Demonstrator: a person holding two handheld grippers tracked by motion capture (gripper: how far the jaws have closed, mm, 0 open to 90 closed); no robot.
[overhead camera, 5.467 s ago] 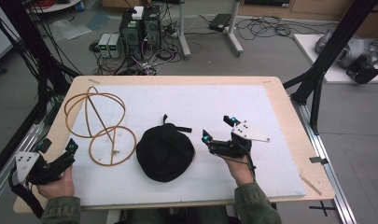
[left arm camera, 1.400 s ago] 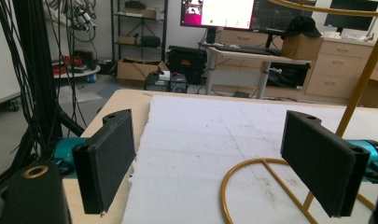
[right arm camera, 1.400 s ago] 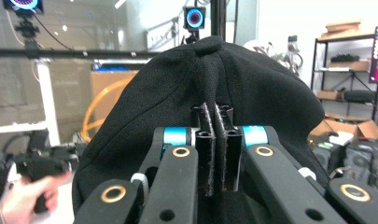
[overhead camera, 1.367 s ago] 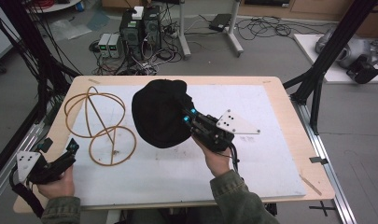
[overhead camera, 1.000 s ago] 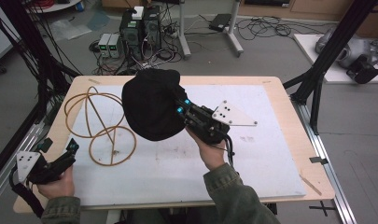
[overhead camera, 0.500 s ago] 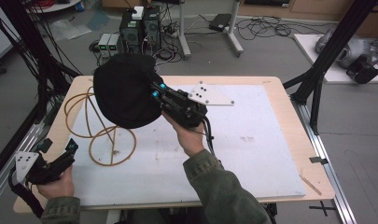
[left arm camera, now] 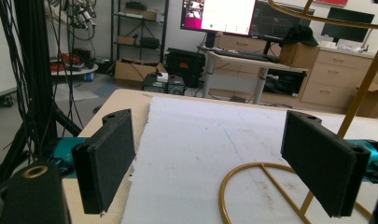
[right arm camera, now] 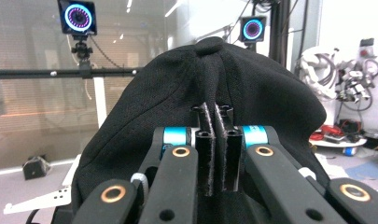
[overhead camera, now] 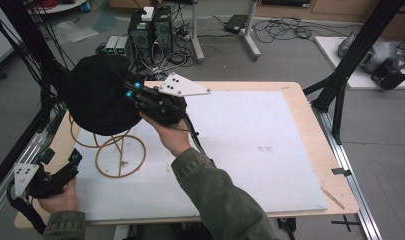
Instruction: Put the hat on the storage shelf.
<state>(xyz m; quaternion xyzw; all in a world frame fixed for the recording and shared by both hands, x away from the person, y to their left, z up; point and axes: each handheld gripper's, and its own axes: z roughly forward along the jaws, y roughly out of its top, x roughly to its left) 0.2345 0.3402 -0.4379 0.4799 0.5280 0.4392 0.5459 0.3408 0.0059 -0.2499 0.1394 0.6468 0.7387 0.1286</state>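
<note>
- Above the table's far left corner, the right gripper (overhead camera: 131,93) is clenched on a fold of the black cap (overhead camera: 97,100); in the right gripper view its two pads press together with the fabric pinched between them, the crown bulging up behind.
- Judging from how things lie, the work is hanging the cap on the gold wire hat stand (overhead camera: 119,156). Lifting and carrying look done, since the cap hangs in the air over the stand's upper loops, well clear of the white mat (overhead camera: 250,145).
- Whether the cap already touches the top of the stand I cannot tell, because the cap hides that part in the high view.
- What looks left: settle the crown over the top hoop, let go, and draw the gripper back.
- Near the table's front left edge, the left gripper (overhead camera: 60,167) is held low with its jaws spread wide and nothing between them; in the left gripper view the stand's base ring (left arm camera: 256,186) and slanted rod lie just beyond the right pad.
- Around the table: black frame posts (overhead camera: 350,60) at both sides, computer boxes (overhead camera: 150,27) and cables on the floor behind.
- Nothing lies between cap and stand, but the light wire stand could tip or slide if the cap drags on it, and the left post stands close to the cap.
</note>
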